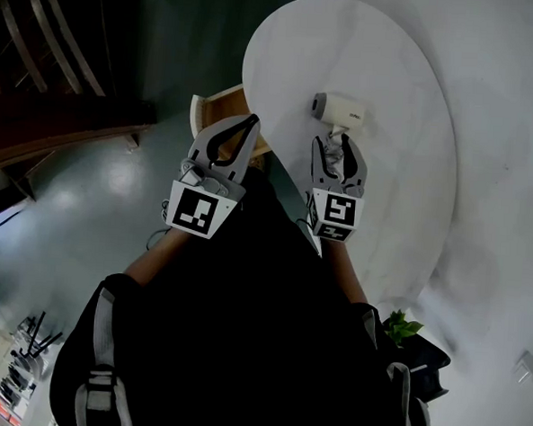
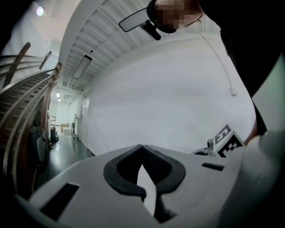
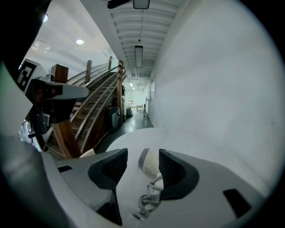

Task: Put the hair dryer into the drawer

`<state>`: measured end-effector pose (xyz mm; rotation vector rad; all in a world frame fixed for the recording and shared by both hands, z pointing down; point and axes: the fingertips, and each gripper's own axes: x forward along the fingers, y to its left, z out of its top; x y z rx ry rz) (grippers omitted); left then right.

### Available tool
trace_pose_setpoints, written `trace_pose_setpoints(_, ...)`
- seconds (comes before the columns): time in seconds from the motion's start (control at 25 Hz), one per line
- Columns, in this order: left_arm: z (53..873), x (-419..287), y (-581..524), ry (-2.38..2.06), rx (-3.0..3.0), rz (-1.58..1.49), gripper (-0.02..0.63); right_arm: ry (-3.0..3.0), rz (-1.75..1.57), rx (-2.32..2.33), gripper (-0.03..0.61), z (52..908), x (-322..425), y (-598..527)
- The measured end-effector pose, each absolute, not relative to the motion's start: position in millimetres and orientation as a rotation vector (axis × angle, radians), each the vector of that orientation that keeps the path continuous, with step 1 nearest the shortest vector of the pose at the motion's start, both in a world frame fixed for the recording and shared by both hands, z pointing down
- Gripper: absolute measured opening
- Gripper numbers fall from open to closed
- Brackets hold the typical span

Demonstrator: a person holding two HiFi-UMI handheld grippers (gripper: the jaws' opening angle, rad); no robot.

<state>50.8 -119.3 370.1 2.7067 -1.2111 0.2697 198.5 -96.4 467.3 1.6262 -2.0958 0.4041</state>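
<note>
A cream hair dryer (image 1: 341, 110) lies on the white round table (image 1: 404, 171), its grey nozzle toward the left. My right gripper (image 1: 334, 141) stands open just short of it. In the right gripper view the hair dryer (image 3: 149, 161) shows in the gap beyond the open jaws, with its coiled cord (image 3: 149, 199) lying between them; the pads touch nothing. My left gripper (image 1: 251, 119) is shut and empty, hanging off the table's left edge above a tan wooden drawer (image 1: 221, 102). In the left gripper view the tips meet (image 2: 142, 147) against a white wall.
A dark glossy floor (image 1: 96, 206) lies left of the table. A wooden staircase (image 3: 95, 111) rises on that side. A small potted plant (image 1: 402, 328) sits low beside the person. A white wall (image 3: 213, 89) runs along the table's far side.
</note>
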Motion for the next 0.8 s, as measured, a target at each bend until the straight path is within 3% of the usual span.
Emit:
trace_pose_setpoints(0.44,385.4,68.1,-120.2,-1.165,2.69,0.304,0.008,-1.892,0.704,1.591,0.306,533.3,232.5,-88.0)
trace_pose_setpoints(0.8,404.4,88.3,-124.5,-1.096,2.671,0.325,0.008,-1.838,0.879,1.565,0.322,558.9,240.1,-86.6)
